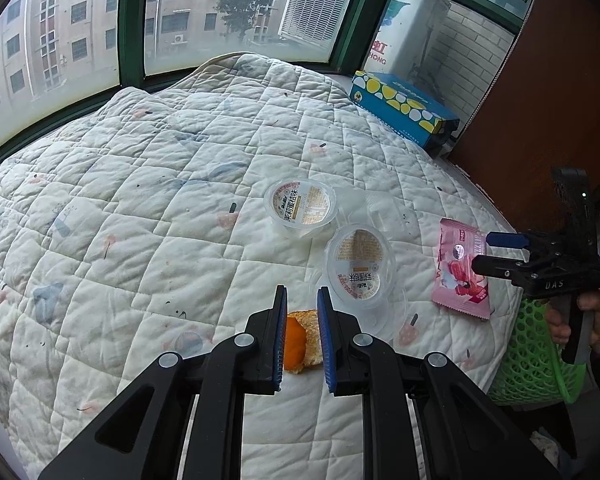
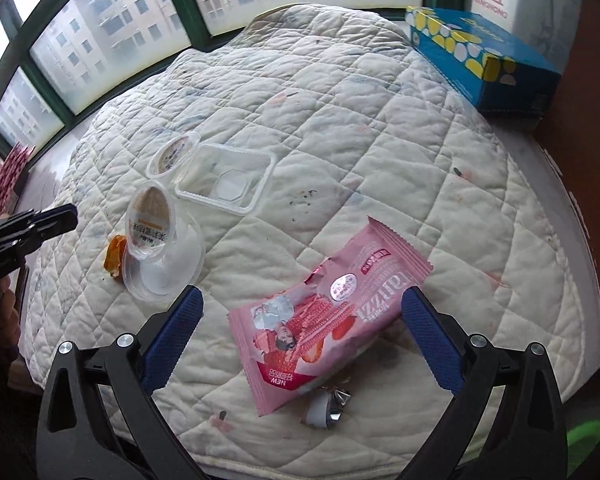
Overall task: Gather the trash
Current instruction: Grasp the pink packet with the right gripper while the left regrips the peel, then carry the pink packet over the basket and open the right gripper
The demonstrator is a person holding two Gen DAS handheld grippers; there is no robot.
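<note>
A pink snack wrapper lies flat on the white quilt. My right gripper hovers over it, open wide, a blue pad on either side and neither pressing it. An orange peel lies on the quilt beside a tipped clear jelly cup. My left gripper is shut just above the peel and holds nothing. A second jelly cup and a clear plastic tray lie farther back.
A small silver foil scrap lies near the quilt's front edge. A green mesh basket stands below the table's right side, by a person's hand. A blue spotted tissue box sits at the back right, before the windows.
</note>
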